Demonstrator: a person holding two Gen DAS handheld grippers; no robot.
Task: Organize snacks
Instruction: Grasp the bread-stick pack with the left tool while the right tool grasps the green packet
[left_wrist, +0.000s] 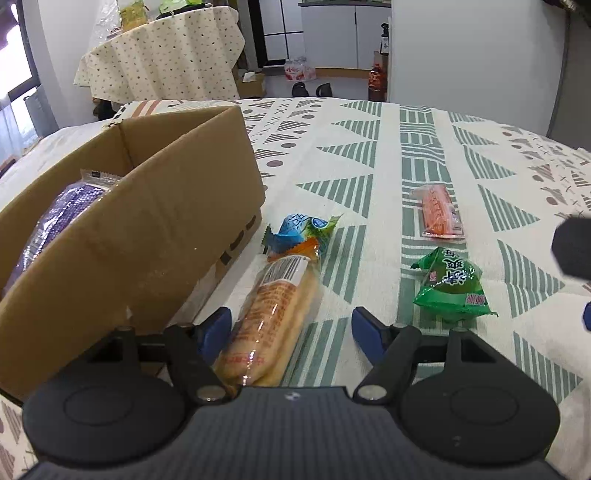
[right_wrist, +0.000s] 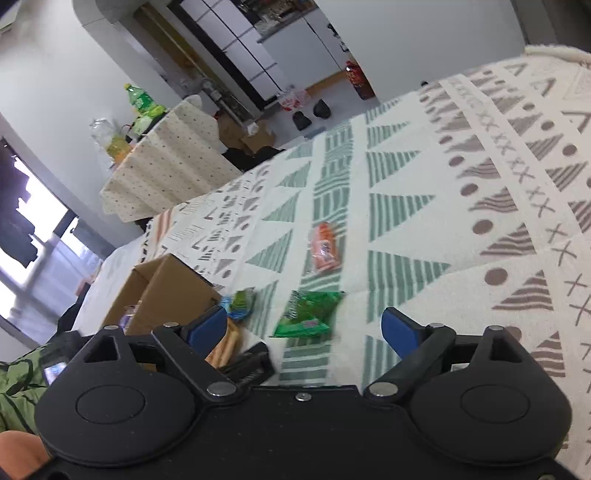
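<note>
In the left wrist view my left gripper (left_wrist: 291, 326) stands open around the near end of a long clear pack of pale biscuits (left_wrist: 271, 317), which lies on the patterned cloth beside a cardboard box (left_wrist: 147, 229). A purple packet (left_wrist: 55, 218) rests inside the box. A blue-green wrapper (left_wrist: 301, 232) lies at the biscuit pack's far end. Right of it are a green snack bag (left_wrist: 448, 286) and an orange pack (left_wrist: 437, 214). My right gripper (right_wrist: 304, 326) is open above the cloth, with the green snack bag (right_wrist: 310, 312) just ahead of it and the orange pack (right_wrist: 325, 247) farther off.
The table's patterned cloth (left_wrist: 369, 155) stretches far and right of the snacks. A second table with a dotted cloth (left_wrist: 162, 59) stands behind, carrying bottles. The other gripper's dark edge (left_wrist: 572, 251) shows at the right. A green sleeve (right_wrist: 18, 391) sits low left.
</note>
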